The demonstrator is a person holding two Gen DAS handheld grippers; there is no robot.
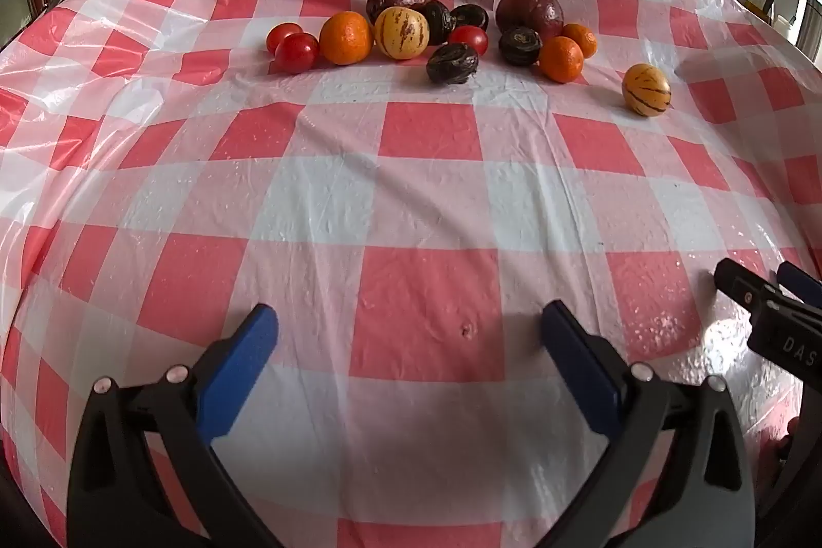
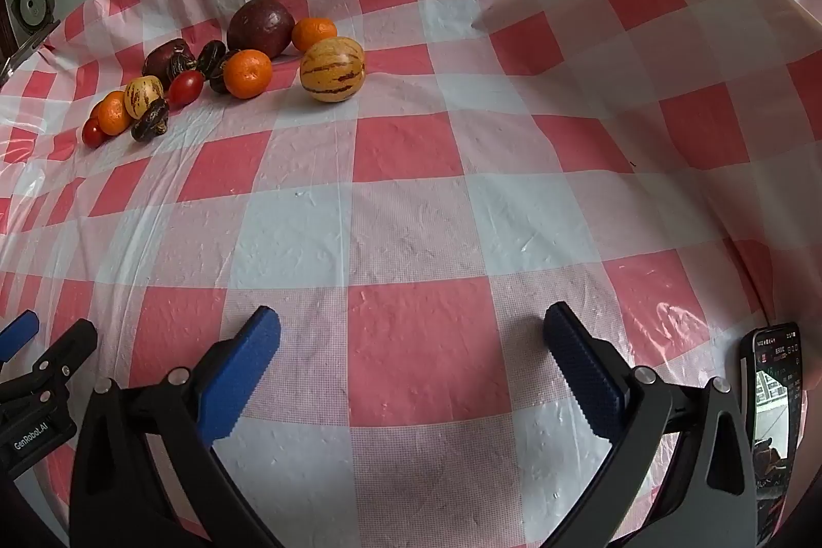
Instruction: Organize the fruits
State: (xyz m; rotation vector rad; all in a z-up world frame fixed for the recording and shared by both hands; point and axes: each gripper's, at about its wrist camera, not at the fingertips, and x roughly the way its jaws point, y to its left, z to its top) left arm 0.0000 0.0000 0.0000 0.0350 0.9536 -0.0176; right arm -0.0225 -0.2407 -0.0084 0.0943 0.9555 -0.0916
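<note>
Left wrist view: the left gripper (image 1: 408, 332) hangs over bare checked tablecloth (image 1: 431, 188) near the tabletop's near edge with its jaws spread wide and nothing between them, and the right gripper (image 2: 411, 335) waits likewise, released and empty. The fruits (image 1: 436, 34) lie jumbled toward the far edge, tomatoes, oranges, dark passion fruits and a striped melon (image 1: 402, 33) touching, kinds mixed. A second striped melon (image 1: 646, 89) sits apart nearer the right edge, probably the easiest first pick, since nothing crowds it.

A cluster of tomatoes, oranges and dark fruits (image 1: 436, 29) lies mid-cloth, 1 striped yellow melon (image 1: 646, 89) apart at its right.
</note>
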